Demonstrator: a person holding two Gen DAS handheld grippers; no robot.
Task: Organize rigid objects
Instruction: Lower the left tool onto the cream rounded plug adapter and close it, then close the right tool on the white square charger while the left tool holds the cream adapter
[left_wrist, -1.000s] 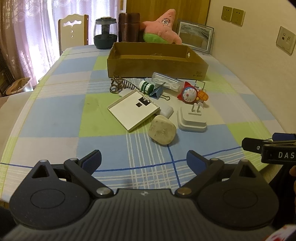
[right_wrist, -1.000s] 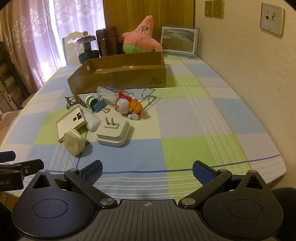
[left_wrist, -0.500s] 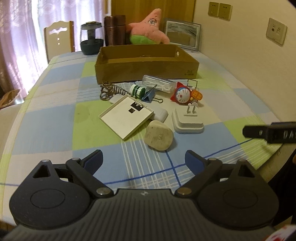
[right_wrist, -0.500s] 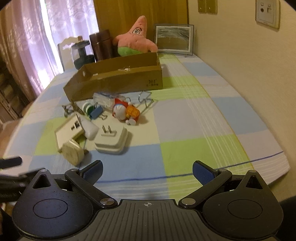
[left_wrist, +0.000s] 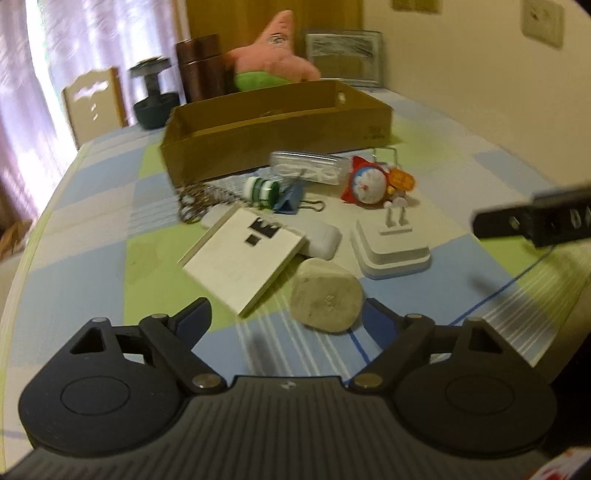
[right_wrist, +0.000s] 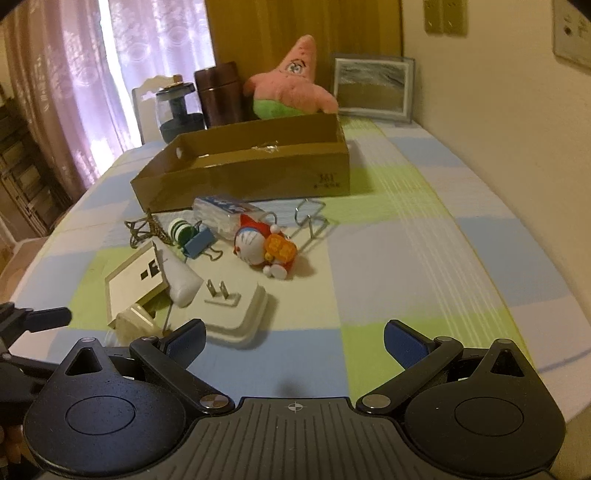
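Left wrist view: The left gripper (left_wrist: 286, 321) is seen at the bottom of the frame with its jaws wide apart and closing. A beige rounded block (left_wrist: 325, 295), matte and slightly speckled, lies between the blue fingertips (left_wrist: 194, 317), close to the right one; no pad is pressed on it. Above and left of it, a flat white square plate (left_wrist: 243, 262) with black cut-outs is propped on a white oblong case (left_wrist: 321, 240). A white plug adapter (left_wrist: 391, 247) with two upright prongs is placed at centre right. Higher up, a blue binder clip (left_wrist: 293, 197), a green-and-white spool (left_wrist: 262, 188), a clear plastic case (left_wrist: 308, 170) and a blue-and-red cat figure (left_wrist: 373, 182) are grouped. An open cardboard tray (left_wrist: 277, 136) is set behind them on the checked tablecloth (left_wrist: 92, 258). The image is motion-blurred.

Right wrist view: The right gripper (right_wrist: 293, 338) is shown at the bottom with jaws wide apart and nothing between them. The plug adapter (right_wrist: 240, 310) lies just above the left fingertip. The block (right_wrist: 135, 321) is at lower left, partly hidden. The figure (right_wrist: 266, 247) lies on its side at centre, with a wire clip (right_wrist: 310, 219) to its right. The tray (right_wrist: 251, 166) is in the upper centre, and a pink starfish plush (right_wrist: 291, 88) stands behind it.
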